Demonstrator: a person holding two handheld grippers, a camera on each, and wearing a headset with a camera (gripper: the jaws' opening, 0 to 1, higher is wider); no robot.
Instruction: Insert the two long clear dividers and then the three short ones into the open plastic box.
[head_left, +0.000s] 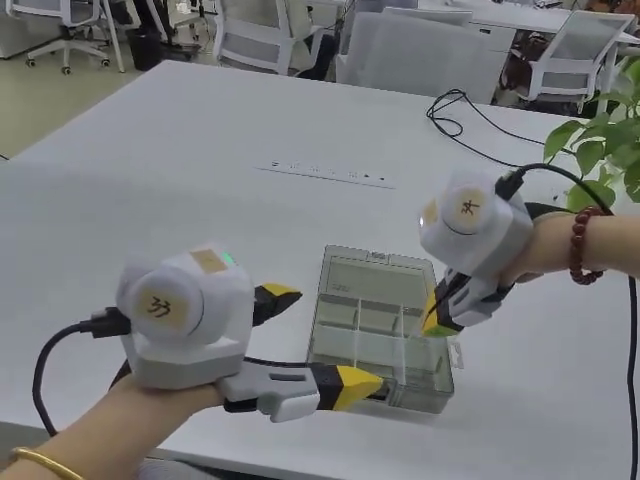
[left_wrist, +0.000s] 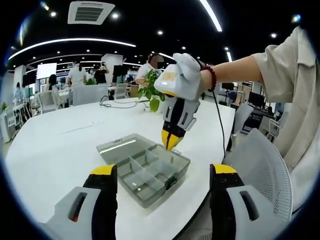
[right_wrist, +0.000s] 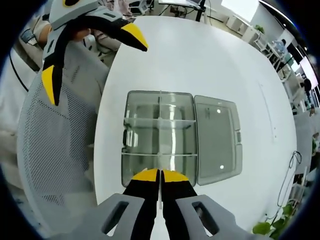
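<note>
1. Progress is looking near-complete: two long dividers (right_wrist: 150, 120) are sitting in the plastic box (right_wrist: 142, 171), crossing it near-to-far and splitting it into three sections.
2. One short divider (right_wrist: 160, 106) is sitting in the left section and a second short divider (right_wrist: 170, 137) in the middle one. It's clear plastic, so I'm judging by edge glints.
3. Right gripper (right_wrist: 160, 174) is pinching the third short divider (right_wrist: 160, 164), jaws almost together on the thin strip, tips pointing down over the right section.
4. That piece is standing on edge, long axis running left-right, lining up with the other shorts and square to the long ones. I cannot tell whether it's bottoming out in its slots.
5. Left gripper (left_wrist: 164, 170) is hovering at the box's near-left, jaws wide apart, carrying nothing.
6. Box is resting on the white table (head_left: 200, 180), lid (right_wrist: 217, 135) lying open on the far side.
7. Remaining, by my read: pressing this last piece home and letting go.
</note>
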